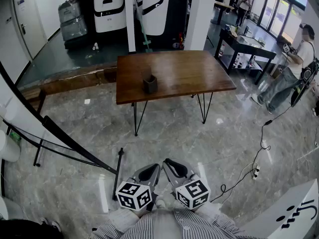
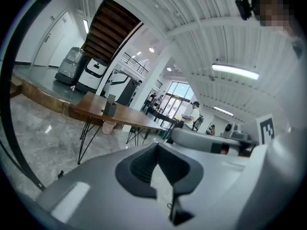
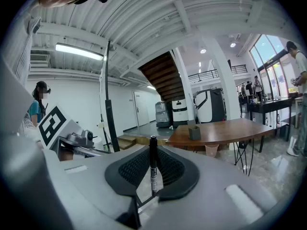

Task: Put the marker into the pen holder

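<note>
Upright black marker (image 3: 153,163) clamped in right gripper (image 3: 152,175). Left gripper (image 2: 159,163) with jaws together. Dark pen holder (image 1: 150,84) near table's (image 1: 194,73) left edge.

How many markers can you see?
1: the marker stands clamped in the jaws of the right gripper. More may hide inside the pen holder on the table.
</note>
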`<state>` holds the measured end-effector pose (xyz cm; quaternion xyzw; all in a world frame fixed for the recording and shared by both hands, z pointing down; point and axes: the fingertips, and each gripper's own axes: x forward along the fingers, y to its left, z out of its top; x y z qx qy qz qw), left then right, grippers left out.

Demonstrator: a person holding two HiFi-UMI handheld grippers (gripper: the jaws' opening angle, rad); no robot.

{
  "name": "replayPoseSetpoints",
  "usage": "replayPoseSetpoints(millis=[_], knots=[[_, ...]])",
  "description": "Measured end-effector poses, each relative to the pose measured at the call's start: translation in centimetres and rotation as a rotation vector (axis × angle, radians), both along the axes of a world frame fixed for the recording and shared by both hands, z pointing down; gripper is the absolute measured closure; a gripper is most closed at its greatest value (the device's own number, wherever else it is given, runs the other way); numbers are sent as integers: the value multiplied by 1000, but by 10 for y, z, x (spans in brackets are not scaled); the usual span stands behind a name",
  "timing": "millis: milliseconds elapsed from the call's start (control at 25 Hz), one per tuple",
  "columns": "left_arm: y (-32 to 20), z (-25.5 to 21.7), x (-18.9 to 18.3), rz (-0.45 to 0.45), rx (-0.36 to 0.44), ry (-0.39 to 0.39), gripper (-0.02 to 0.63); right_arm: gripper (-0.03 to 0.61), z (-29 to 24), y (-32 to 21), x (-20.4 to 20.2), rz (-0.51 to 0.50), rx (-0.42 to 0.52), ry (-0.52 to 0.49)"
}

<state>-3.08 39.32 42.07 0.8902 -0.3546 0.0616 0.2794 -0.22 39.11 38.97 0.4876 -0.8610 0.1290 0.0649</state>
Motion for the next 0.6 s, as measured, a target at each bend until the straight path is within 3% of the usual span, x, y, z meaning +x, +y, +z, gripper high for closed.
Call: replayPoseSetpoints(millis=[280,600], knots=[[-21,8,25,16,-7,-12,606,537,9,-21,20,0,-17,2],[-107,10,34,23,4,-26,606,537,10,-98,41,43,-13,-6]])
